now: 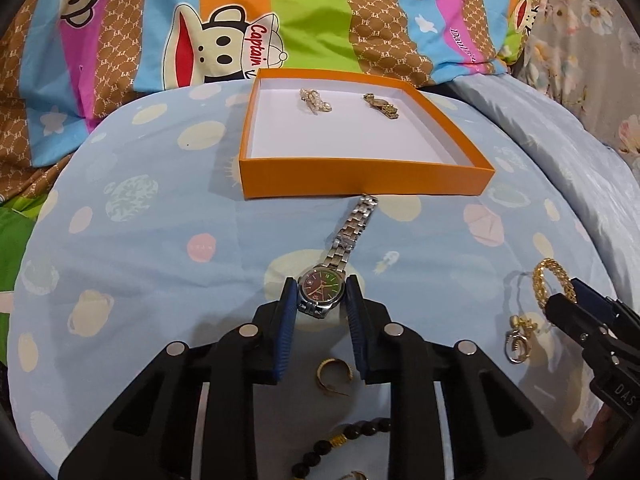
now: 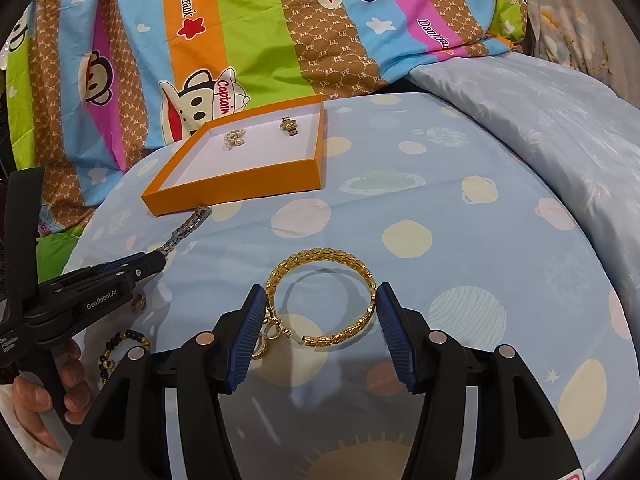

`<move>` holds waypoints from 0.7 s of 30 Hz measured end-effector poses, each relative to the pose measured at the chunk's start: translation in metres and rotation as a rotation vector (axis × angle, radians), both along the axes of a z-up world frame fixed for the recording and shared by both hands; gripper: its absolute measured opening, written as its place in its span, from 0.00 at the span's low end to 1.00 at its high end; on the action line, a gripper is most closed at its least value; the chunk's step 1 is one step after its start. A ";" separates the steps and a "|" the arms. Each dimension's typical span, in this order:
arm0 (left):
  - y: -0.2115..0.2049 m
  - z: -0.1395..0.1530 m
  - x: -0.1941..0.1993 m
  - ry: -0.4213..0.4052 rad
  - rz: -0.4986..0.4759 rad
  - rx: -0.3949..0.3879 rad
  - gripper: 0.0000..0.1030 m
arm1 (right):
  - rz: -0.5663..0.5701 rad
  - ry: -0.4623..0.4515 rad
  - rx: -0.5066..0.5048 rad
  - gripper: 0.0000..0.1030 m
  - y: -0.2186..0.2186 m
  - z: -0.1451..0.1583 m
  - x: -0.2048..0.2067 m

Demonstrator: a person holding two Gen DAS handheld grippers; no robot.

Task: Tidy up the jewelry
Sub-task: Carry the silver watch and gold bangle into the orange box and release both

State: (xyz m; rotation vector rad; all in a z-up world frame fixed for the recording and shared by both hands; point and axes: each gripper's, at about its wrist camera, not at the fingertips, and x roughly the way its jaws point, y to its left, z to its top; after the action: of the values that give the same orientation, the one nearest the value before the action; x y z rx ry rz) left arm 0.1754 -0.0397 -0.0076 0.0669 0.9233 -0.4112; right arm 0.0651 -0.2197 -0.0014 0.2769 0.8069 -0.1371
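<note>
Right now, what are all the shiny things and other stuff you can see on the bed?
Orange box: one, orange outside, white inside, on the blue spotted sheet.
Pearl piece: one, cream and gold, inside the box, left.
Small gold watch: one, gold, inside the box, right.
Silver watch: one, silver band, dark dial, in front of the box, dial between the left jaws.
Gold bracelet: one, gold, open cuff, between the right jaws.
Gold ring: one, under the left gripper.
Bead bracelet: one, dark beads, nearest edge.
Gold charm pieces: small cluster, beside the bracelet.
Spotted sheet: one, pale blue.
Cartoon quilt: one, striped, behind.
Left gripper: black, blue pads, open.
Right gripper: same, open.
</note>
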 end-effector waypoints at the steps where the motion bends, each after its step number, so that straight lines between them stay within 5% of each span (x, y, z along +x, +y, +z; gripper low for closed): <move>1: 0.001 0.001 -0.002 0.008 0.000 -0.014 0.23 | 0.002 -0.003 0.000 0.54 0.000 0.001 0.000; 12: -0.001 0.052 -0.019 -0.044 -0.036 -0.084 0.22 | 0.054 -0.044 0.033 0.54 0.004 0.026 0.007; 21: -0.014 0.104 0.016 -0.153 -0.056 -0.095 0.15 | 0.132 -0.119 0.005 0.54 0.000 0.065 0.058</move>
State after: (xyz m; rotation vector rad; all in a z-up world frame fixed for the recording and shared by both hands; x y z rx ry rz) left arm 0.1912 -0.0533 0.0961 0.0369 0.7515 -0.4948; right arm 0.1232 -0.2197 0.0631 0.2330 0.7052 0.0055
